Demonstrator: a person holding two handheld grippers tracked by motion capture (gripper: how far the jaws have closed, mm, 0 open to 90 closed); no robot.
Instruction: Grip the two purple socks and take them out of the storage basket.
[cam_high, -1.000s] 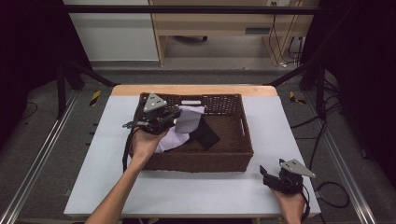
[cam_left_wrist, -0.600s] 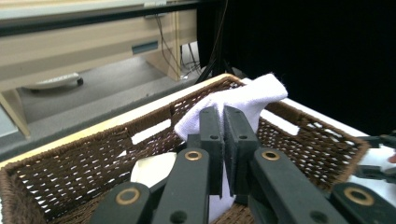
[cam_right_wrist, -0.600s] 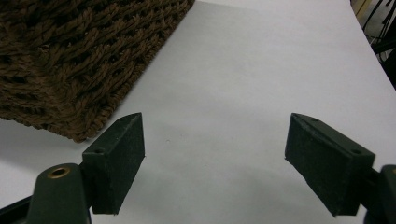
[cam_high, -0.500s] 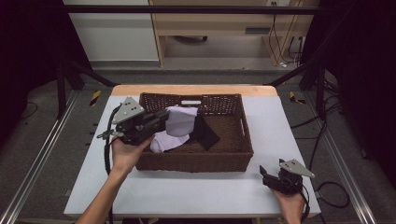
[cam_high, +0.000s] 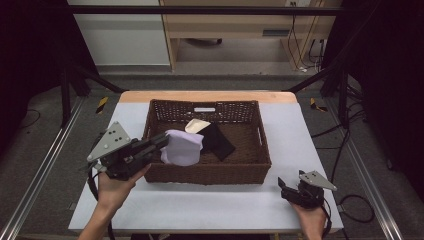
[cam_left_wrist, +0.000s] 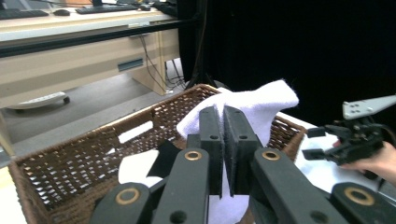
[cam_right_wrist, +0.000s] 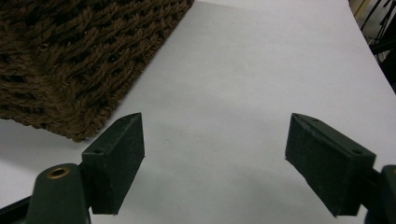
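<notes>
The left gripper (cam_high: 162, 141) has its jaws pressed together on a fold of the white cloth (cam_high: 181, 147), which hangs from the tips over the left rim of the wicker basket (cam_high: 210, 172), just ahead of the jaws. The cloth looks light, soft and limp, so it should drape and sag; a pinch at a bunched fold, as here, seems the safest hold. The right gripper (cam_right_wrist: 212, 158) rests on the white table (cam_right_wrist: 261, 70) with jaws wide apart and empty, the basket corner just left of them.
</notes>
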